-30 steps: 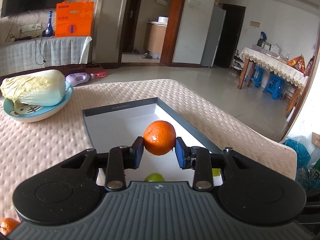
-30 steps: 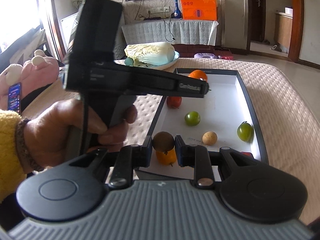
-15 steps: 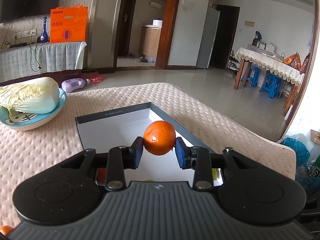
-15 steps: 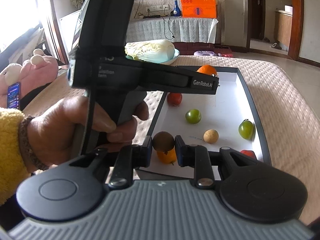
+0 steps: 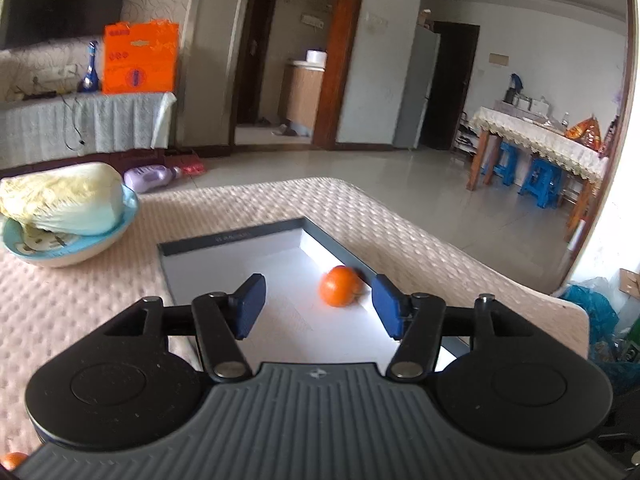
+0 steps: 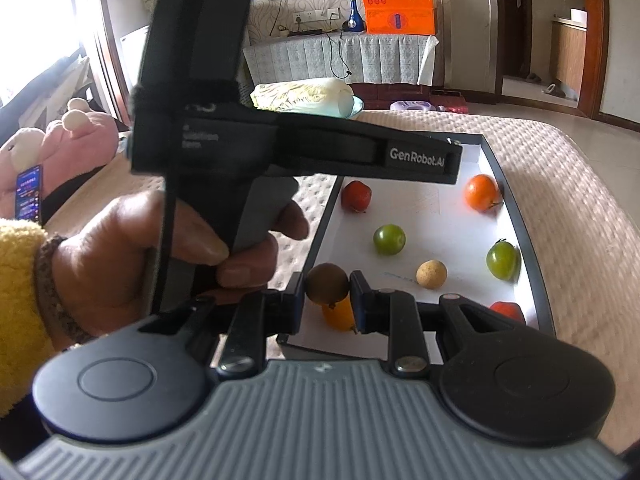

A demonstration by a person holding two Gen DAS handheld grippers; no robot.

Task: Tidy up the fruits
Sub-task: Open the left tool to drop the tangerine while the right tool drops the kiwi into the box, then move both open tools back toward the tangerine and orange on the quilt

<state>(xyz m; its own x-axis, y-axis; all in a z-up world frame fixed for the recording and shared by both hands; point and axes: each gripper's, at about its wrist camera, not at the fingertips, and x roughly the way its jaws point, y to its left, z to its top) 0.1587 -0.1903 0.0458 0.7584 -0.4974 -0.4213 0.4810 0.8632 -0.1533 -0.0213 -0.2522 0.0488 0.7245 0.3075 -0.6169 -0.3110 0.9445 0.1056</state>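
While the left gripper (image 5: 318, 306) spreads its jaws with nothing between them, orange (image 5: 339, 291) lies in the tray (image 5: 224, 237) by its far right wall, right gripper (image 6: 329, 300) pinches a brown fruit (image 6: 327, 283), half hiding a yellow fruit (image 6: 338, 314), hand (image 6: 160, 256) and left tool block the tray's left side, cabbage (image 5: 60, 198) in a bowl (image 5: 72, 246) beyond.

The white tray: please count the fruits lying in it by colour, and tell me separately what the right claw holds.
In the tray, seen from the right wrist:
Orange: 2
Red: 2
Green: 2
Tan: 1
Total in the tray: 7
Right claw: 1 brown fruit, gripped above the tray's near edge.
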